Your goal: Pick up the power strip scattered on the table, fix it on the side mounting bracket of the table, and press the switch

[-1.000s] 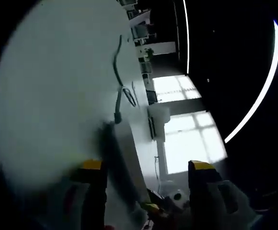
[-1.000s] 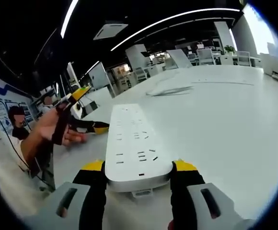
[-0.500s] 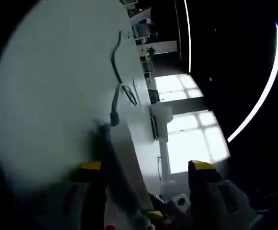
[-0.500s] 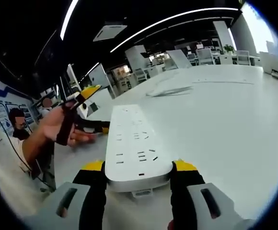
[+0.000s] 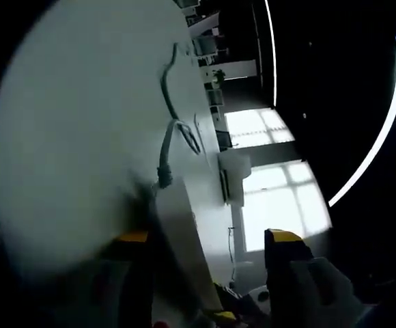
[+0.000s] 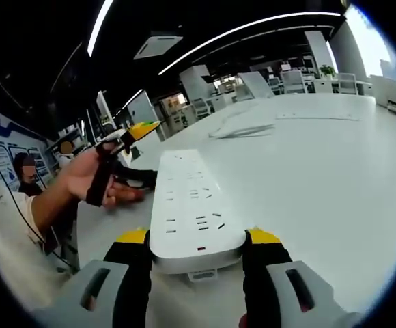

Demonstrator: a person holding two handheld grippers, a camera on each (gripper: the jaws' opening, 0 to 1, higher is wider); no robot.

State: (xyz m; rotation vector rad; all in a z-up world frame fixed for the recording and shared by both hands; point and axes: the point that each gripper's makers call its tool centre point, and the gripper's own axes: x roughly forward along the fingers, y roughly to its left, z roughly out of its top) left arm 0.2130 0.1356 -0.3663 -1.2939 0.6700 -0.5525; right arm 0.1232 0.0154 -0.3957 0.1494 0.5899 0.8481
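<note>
Left gripper view, rolled steeply on its side: broad white tabletop spread ahead of the left-hand jaw and beyond it. Long white plastic power strip lying on that surface, running forward from between the two yellow-tipped jaws of the left gripper, nearer the left-hand one. Jaws spread wide, touching nothing visible, power strip loose in the gap. Grey cable leaving the far end of the strip, looping and trailing away across the table, well ahead of the jaws. Bright windows ahead of the right-hand jaw, with a curved white ceiling light strip further right. Small yellow-and-black part low between the jaws, too dark to identify.

Right gripper view: person's bare hand well to the left of the jaws, wrapped around the black handle of the left gripper, yellow tip pointing right, its opening impossible to judge from this angle. White sleeve beside the left-hand jaw. Centre frame, the power strip with socket slots facing up, near end clamped between the yellow-tipped jaws of the right gripper, both pads pressed against its long sides. Strip stretching straight ahead from the jaws over the tabletop. Grey cable coiled far ahead. Office desks and chairs far beyond the right-hand jaw.
</note>
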